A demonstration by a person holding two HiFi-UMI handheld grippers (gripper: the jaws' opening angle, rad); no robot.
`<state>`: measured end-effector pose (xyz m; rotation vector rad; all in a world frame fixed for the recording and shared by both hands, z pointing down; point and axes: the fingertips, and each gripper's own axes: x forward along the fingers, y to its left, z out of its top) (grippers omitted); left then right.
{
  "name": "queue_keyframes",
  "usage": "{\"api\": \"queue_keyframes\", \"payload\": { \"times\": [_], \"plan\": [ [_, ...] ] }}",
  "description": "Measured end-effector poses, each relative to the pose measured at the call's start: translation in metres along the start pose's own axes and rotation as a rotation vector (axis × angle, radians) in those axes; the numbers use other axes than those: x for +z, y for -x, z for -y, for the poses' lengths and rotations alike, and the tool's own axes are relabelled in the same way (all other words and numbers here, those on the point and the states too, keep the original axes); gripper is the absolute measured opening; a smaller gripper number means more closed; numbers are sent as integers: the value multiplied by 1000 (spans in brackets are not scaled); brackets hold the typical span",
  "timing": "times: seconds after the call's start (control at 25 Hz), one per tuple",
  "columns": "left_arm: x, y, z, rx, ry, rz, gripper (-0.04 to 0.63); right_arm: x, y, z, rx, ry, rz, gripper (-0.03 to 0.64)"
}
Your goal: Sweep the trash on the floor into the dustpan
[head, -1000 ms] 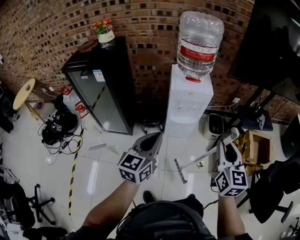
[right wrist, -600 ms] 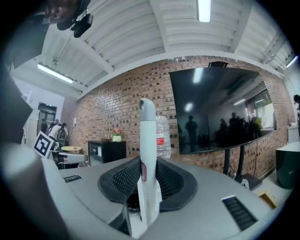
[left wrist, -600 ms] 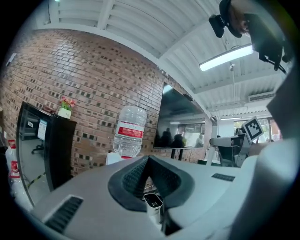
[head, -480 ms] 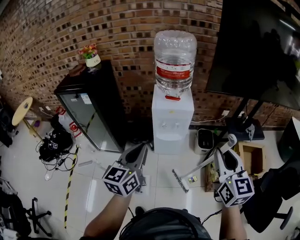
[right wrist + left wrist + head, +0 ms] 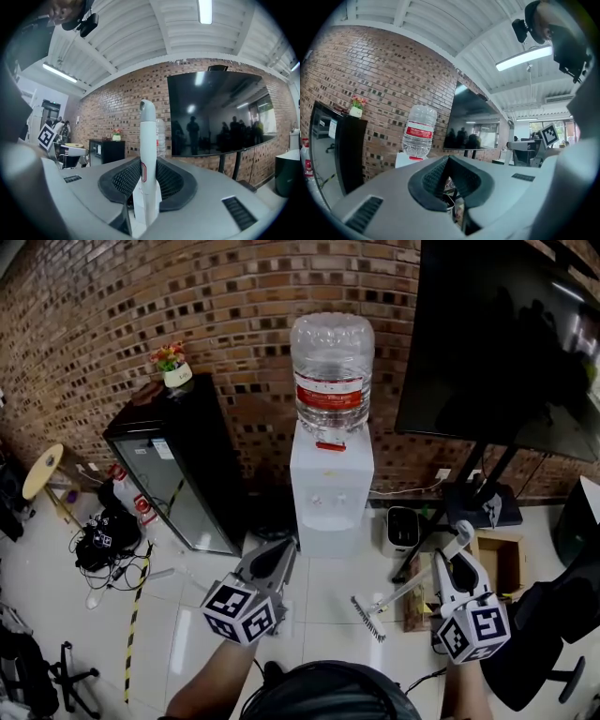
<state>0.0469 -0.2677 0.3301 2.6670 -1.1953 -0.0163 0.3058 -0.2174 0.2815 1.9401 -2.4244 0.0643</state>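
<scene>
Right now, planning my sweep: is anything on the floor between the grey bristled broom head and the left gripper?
Nothing visible: bare white floor tile separates the grey bristled broom head from the left gripper.

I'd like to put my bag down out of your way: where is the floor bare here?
Bare tile lies in front of the water dispenser, left of the broom head, and again in front of the fridge, beside the striped floor tape. Crowded: the cable heap at far left, and the cardboard box and TV stand at right.
</scene>
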Motion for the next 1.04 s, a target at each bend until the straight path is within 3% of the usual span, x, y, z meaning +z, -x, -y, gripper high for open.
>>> {"api": "queue_keyframes", "payload": {
  "times": [0.56, 1.04],
  "plan": [
    [2, 9, -1, 14, -22, -12, 0, -14, 9, 14, -68, -28, -24, 121],
    [0, 5, -16, 33, -20, -17, 0, -8, 0, 13, -70, -51, 5, 120]
  ]
}}
